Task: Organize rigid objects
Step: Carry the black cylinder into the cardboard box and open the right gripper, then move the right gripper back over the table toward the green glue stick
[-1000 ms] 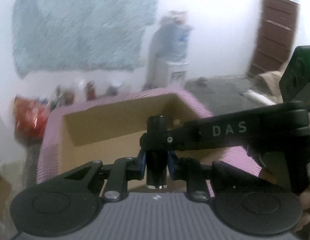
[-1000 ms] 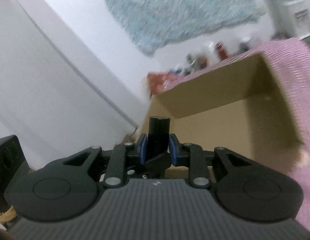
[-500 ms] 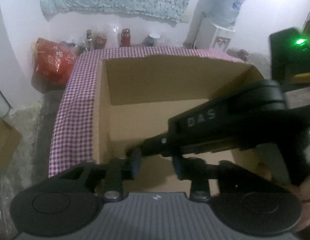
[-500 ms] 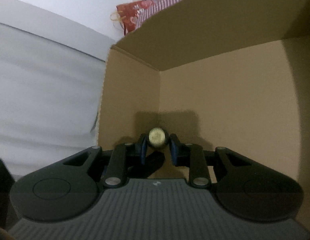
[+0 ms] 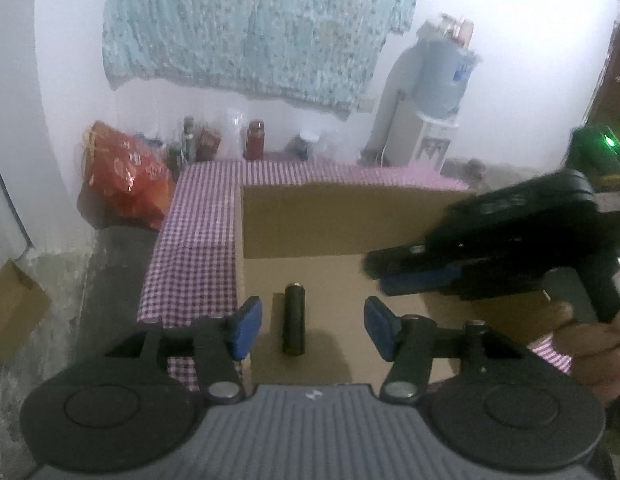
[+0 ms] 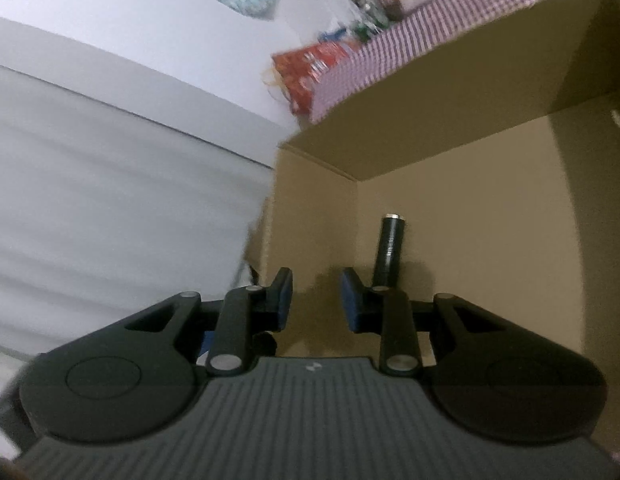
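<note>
Black cylinder [image 5: 294, 319]: a smooth, dark, round-sided tube with a pale metal end cap, lying on its side on the floor of the box, held by neither tool.
Cardboard box [image 5: 310, 216]: plain brown board with flat matte walls, open at the top; nothing but the cylinder shows inside.
Surface: a checked cloth [image 5: 198, 236] in purple and white covers the table under the box.
Room: white walls, a pale blue patterned fabric [image 5: 262, 24] hung high, a water dispenser [image 5: 426, 120] in the corner, jars and a red bag [image 5: 126, 176] by the wall.
Left gripper [image 5: 310, 322]: blue pads spread well apart, jaws just been opening; the cylinder lies below and between them, touching neither.
Right gripper [image 6: 316, 300]: jaws narrowly parted and just been opening, nothing between them; the cylinder lies beyond its right finger, apart from it. In the left view a hand [image 5: 590, 340] holds this tool over the box.
</note>
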The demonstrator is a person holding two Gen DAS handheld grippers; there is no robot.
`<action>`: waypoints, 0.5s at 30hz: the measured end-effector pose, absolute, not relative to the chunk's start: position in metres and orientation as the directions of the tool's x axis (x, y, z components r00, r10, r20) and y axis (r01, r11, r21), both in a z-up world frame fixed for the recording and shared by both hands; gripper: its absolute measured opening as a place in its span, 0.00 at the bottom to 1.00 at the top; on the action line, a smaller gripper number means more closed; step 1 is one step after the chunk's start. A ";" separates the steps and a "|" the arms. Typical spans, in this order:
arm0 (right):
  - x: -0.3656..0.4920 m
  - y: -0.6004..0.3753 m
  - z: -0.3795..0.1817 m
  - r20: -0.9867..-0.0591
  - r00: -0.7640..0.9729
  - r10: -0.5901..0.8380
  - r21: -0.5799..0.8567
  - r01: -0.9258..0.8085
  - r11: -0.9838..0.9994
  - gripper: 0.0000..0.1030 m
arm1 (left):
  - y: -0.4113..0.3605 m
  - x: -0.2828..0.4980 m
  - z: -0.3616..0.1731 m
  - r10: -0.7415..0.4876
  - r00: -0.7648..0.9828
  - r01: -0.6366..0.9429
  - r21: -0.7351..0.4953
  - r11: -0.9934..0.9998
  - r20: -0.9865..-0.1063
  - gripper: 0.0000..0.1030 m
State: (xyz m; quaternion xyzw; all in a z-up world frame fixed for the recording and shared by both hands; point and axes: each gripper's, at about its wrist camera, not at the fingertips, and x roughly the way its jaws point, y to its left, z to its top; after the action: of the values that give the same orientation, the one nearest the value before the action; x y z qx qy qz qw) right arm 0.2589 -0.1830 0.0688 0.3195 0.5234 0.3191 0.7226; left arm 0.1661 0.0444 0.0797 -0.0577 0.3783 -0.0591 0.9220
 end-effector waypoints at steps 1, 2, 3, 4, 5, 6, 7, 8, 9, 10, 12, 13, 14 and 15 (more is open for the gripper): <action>0.250 -0.193 0.077 -0.535 0.263 0.803 0.805 -0.130 0.579 0.26 | 0.045 0.160 0.082 -0.157 0.714 0.069 -0.155 0.985 -0.682 0.57; 0.242 -0.203 0.083 -0.520 0.273 0.809 0.811 -0.137 0.568 0.26 | 0.045 0.154 0.085 -0.166 0.721 0.076 -0.161 0.984 -0.673 0.57; 0.237 -0.212 0.084 -0.507 0.283 0.814 0.816 -0.146 0.559 0.26 | 0.045 0.147 0.087 -0.175 0.726 0.084 -0.167 0.982 -0.665 0.57; 0.227 -0.221 0.091 -0.490 0.299 0.819 0.821 -0.157 0.549 0.26 | 0.044 0.140 0.090 -0.187 0.732 0.096 -0.172 0.980 -0.656 0.57; 0.227 -0.227 0.095 -0.477 0.313 0.821 0.824 -0.167 0.542 0.26 | 0.043 0.133 0.091 -0.197 0.736 0.107 -0.175 0.979 -0.648 0.58; 0.212 -0.239 0.102 -0.458 0.332 0.825 0.828 -0.180 0.532 0.26 | 0.041 0.125 0.093 -0.208 0.740 0.121 -0.178 0.977 -0.640 0.58; 0.201 -0.251 0.105 -0.441 0.348 0.827 0.831 -0.190 0.523 0.26 | 0.040 0.119 0.094 -0.221 0.742 0.135 -0.182 0.974 -0.632 0.59; 0.187 -0.264 0.110 -0.423 0.365 0.830 0.834 -0.202 0.514 0.26 | 0.038 0.113 0.094 -0.236 0.743 0.150 -0.188 0.971 -0.626 0.60; 0.175 -0.274 0.113 -0.407 0.382 0.830 0.836 -0.209 0.507 0.27 | 0.035 0.107 0.094 -0.250 0.742 0.164 -0.193 0.967 -0.622 0.61; 0.160 -0.287 0.115 -0.391 0.403 0.827 0.838 -0.215 0.501 0.27 | 0.032 0.102 0.092 -0.268 0.738 0.183 -0.198 0.963 -0.619 0.61; 0.136 -0.305 0.110 -0.370 0.439 0.819 0.838 -0.222 0.498 0.28 | 0.023 0.095 0.088 -0.294 0.727 0.217 -0.198 0.956 -0.621 0.61; 0.122 -0.316 0.107 -0.369 0.460 0.808 0.836 -0.217 0.505 0.28 | 0.017 0.092 0.084 -0.306 0.718 0.236 -0.195 0.952 -0.625 0.61; 0.111 -0.322 0.098 -0.375 0.477 0.795 0.831 -0.208 0.516 0.28 | 0.011 0.088 0.080 -0.319 0.707 0.256 -0.192 0.947 -0.631 0.61; 0.101 -0.326 0.091 -0.387 0.493 0.780 0.824 -0.195 0.532 0.28 | 0.005 0.085 0.074 -0.331 0.693 0.275 -0.190 0.943 -0.641 0.61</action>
State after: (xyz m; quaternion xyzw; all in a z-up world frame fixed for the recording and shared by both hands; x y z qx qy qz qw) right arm 0.1009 -0.3263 0.0911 0.3695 0.3953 0.3121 0.7809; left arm 0.0851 0.0045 0.0743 -0.0397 0.3556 -0.1648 0.9191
